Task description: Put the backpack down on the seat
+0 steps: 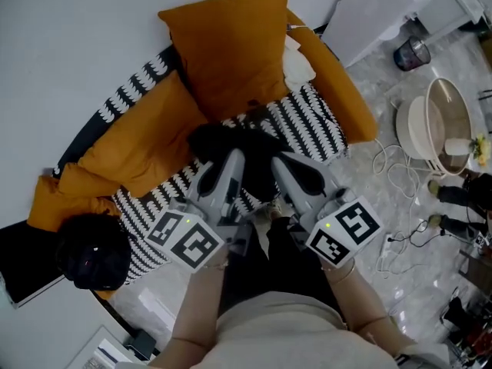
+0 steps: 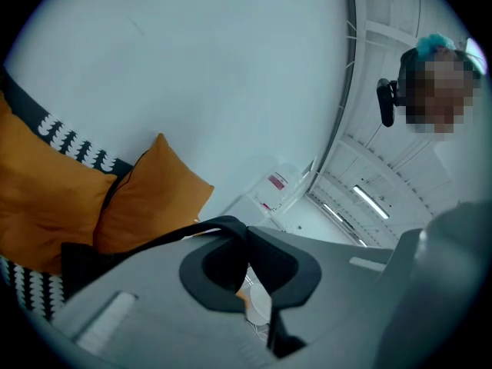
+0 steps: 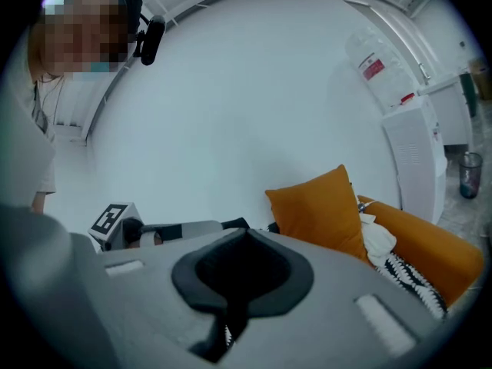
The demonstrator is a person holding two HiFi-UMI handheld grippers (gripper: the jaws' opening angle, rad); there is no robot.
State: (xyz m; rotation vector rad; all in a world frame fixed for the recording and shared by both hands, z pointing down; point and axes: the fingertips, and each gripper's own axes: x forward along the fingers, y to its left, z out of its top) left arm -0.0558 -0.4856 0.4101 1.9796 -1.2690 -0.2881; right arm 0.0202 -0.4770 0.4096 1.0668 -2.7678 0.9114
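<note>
In the head view a black backpack (image 1: 223,138) is low over the black-and-white patterned seat (image 1: 311,121) of a sofa, just in front of the orange cushions. I cannot tell whether it touches the seat. My left gripper (image 1: 231,160) and right gripper (image 1: 280,164) reach into its top side by side. In the left gripper view the left gripper (image 2: 244,241) is shut on a thin black strap (image 2: 146,244) that runs off to the left. In the right gripper view the right gripper (image 3: 244,241) is shut too, with black backpack fabric (image 3: 231,224) at its tips.
A large orange cushion (image 1: 231,48) and a second one (image 1: 138,144) lean on the sofa back. A white cloth (image 1: 298,66) lies at the right end. Another black bag (image 1: 92,250) sits at the left end. On the floor at right are a white basin (image 1: 434,125) and cables (image 1: 396,175).
</note>
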